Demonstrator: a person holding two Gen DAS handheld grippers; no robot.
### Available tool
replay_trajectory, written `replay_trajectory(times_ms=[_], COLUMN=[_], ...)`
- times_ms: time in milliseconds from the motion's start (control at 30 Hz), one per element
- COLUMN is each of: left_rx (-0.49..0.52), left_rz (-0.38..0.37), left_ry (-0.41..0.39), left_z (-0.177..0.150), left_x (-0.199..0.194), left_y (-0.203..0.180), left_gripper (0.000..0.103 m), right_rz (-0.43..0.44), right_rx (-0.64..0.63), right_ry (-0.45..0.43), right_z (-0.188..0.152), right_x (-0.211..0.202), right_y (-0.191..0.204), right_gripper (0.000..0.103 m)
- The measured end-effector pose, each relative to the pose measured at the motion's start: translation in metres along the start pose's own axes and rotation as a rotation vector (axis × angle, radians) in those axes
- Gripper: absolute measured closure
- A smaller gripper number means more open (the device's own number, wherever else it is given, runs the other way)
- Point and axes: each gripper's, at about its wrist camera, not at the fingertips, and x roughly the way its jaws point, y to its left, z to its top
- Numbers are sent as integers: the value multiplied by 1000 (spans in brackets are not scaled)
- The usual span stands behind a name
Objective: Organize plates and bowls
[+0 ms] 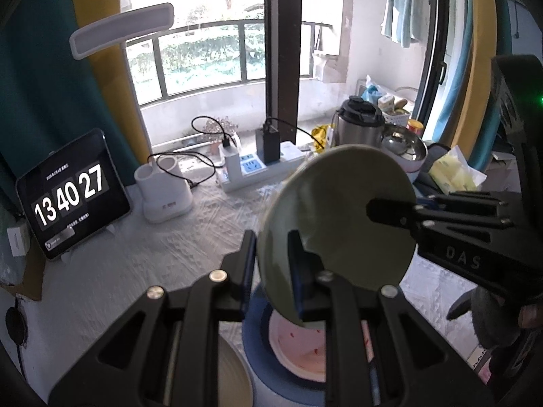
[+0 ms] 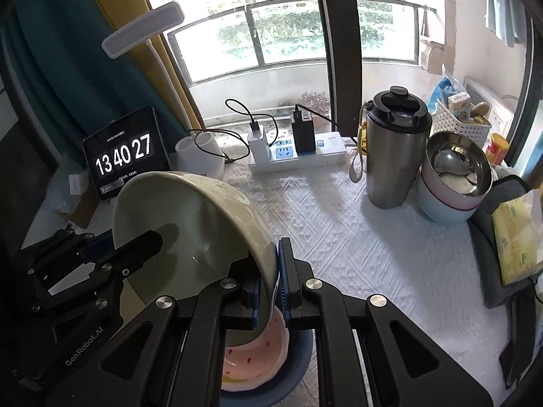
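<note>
Nearest you: your left claw (image 1: 271, 264), fingers clamped on the near rim of the green bowl (image 1: 339, 217), one finger outside the wall, one inside. Your right claw (image 2: 271, 278) is likewise closed on the same bowl's rim, blue pads pinching the wall from both sides; from the left wrist cam it shows as the black finger lying across the bowl's inside. Bowl is held off the counter (image 2: 339, 244), tipped steeply on edge, its opening toward the left cam. Directly below it: pink bowl (image 2: 258, 363) w/ small red marks, nested in a blue bowl (image 2: 298, 369); green bowl's low edge sits just above or at the pink rim, contact can't be told. Beside that stack, lower left in left cam: edge of a pale dish (image 1: 234, 373), mostly hidden. Mid counter, white textured cloth. Right side: steel tumbler (image 2: 393, 156) w/ black lid, upright; just beside it a steel bowl (image 2: 458, 169) stacked in pink and pale-blue bowls; yellow tissue pack (image 2: 516, 234) near the edge. Left side: tablet clock (image 2: 125, 156) reading 13 40 27, white holder (image 2: 200, 156), lamp (image 2: 142, 30) above. Far edge: power strip (image 2: 298, 159) w/ chargers plugged in, then window and balcony rail.
</note>
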Motion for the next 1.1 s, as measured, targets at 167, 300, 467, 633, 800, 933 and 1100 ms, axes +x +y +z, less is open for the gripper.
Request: replay_trajectory(times_ms=[167, 300, 467, 633, 800, 933, 1100], left_rx=[-1, -4, -9, -14, -17, -17, -19], left_rz=[-1, 1, -1, -4, -4, -5, -6], left_ry=[11, 21, 37, 60, 84, 104, 125], left_z=[-8, -16, -26, -37, -48, -56, -63], left_x=[-3, -5, -5, -1, 4, 8, 14], left_y=[-4, -7, -11, -13, -14, -15, -16], left_gripper=[84, 84, 84, 84, 84, 84, 84], right_rz=[0, 1, 1, 4, 9, 8, 10], right_rx=[8, 10, 15, 22, 32, 38, 48], right_ry=[11, 23, 38, 60, 84, 103, 120], right_z=[-10, -19, -29, -41, -52, -59, -66], right_x=[-1, 0, 2, 6, 13, 19, 25], right_y=[-1, -1, -2, -4, -5, -5, -6], right_gripper=[92, 92, 92, 92, 92, 92, 92])
